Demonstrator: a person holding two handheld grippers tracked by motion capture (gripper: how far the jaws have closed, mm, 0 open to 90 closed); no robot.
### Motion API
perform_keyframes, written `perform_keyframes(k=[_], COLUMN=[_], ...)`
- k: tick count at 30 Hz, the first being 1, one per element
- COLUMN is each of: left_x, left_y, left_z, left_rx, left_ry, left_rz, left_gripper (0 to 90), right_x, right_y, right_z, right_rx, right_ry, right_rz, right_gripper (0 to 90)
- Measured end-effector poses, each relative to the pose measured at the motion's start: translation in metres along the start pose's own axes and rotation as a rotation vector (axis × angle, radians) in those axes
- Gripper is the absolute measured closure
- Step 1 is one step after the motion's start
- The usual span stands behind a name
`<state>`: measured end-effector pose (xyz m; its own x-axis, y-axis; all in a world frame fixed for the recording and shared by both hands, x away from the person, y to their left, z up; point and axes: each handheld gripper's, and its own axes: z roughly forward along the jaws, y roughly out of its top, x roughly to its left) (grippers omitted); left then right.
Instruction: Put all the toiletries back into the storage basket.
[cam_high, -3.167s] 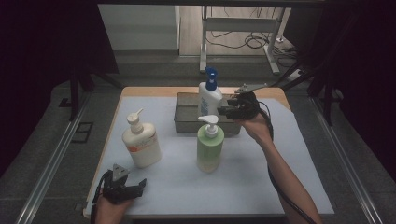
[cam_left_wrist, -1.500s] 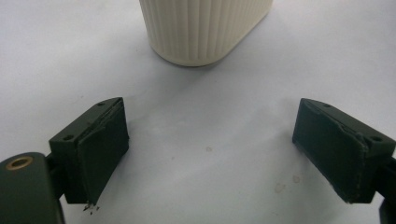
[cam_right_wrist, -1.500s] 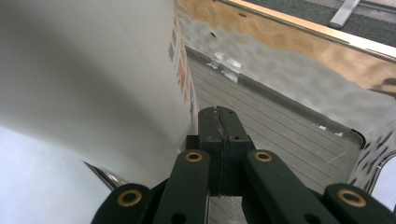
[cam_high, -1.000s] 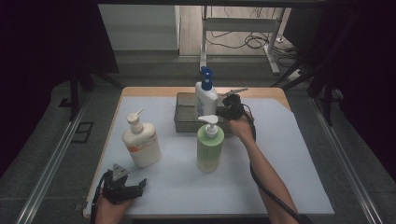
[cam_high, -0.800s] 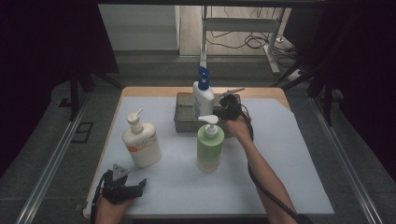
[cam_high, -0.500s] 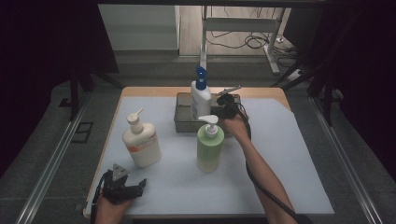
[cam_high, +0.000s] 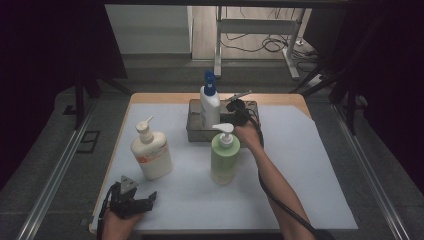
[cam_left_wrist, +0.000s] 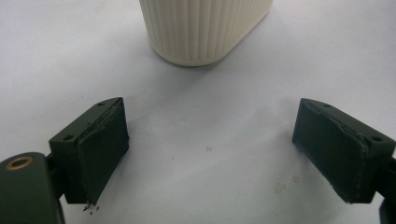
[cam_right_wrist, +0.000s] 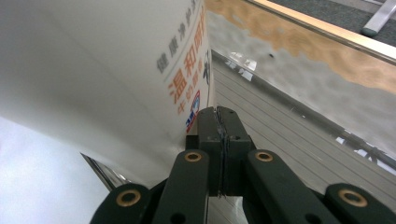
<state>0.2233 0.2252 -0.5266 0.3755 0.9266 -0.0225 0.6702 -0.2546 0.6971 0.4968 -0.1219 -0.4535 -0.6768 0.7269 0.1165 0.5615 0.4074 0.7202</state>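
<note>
Right gripper (cam_right_wrist: 219, 112), jaws clenched on nothing, tips touching the white bottle (cam_high: 210, 107) standing in the metal tray (cam_high: 250, 106). Left gripper (cam_left_wrist: 210, 154), jaws released, idle before the cream bottle (cam_left_wrist: 203, 28). The white bottle looks rigid, smooth, top-heavy; best grasped across its flat body.

Shifted leftward across the metal tray (cam_high: 196, 131) — blue-pump bottle (cam_high: 210, 105), nudged along just ahead of the closed right gripper (cam_high: 231, 107) — now at the tray's left end.

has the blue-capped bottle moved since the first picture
Yes: the blue-capped bottle has slid left along the metal tray, pushed by the shut right gripper.
</note>
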Motion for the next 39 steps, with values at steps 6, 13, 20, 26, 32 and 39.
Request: perform_keyframes(k=[6, 13, 20, 26, 32, 39], left_x=[0.0, 0.0, 0.0, 0.0, 0.0, 0.0], left_y=[0.0, 0.0, 0.0, 0.0, 0.0, 0.0], left_z=[0.0, 0.0, 0.0, 0.0, 0.0, 0.0], left_rx=[0.0, 0.0, 0.0, 0.0, 0.0, 0.0], left_ry=[0.0, 0.0, -0.001, 0.0, -0.001, -0.001], left_rz=[0.0, 0.0, -0.001, -0.001, -0.001, -0.001], left_gripper=[10.3, 10.3, 10.3, 10.3, 10.3, 10.3], right_x=[0.005, 0.008, 0.008, 0.008, 0.01, 0.015], right_y=[0.001, 0.003, 0.003, 0.003, 0.003, 0.004], right_z=[0.005, 0.01, 0.014, 0.017, 0.021, 0.025], right_rx=[0.003, 0.018, 0.044, 0.067, 0.074, 0.073], right_ry=[0.018, 0.021, 0.008, 0.006, 0.008, 0.028], right_rz=[-0.003, -0.011, -0.009, -0.005, -0.015, -0.027], right_gripper=[88.9, 87.7, 88.1, 88.2, 88.4, 88.4])
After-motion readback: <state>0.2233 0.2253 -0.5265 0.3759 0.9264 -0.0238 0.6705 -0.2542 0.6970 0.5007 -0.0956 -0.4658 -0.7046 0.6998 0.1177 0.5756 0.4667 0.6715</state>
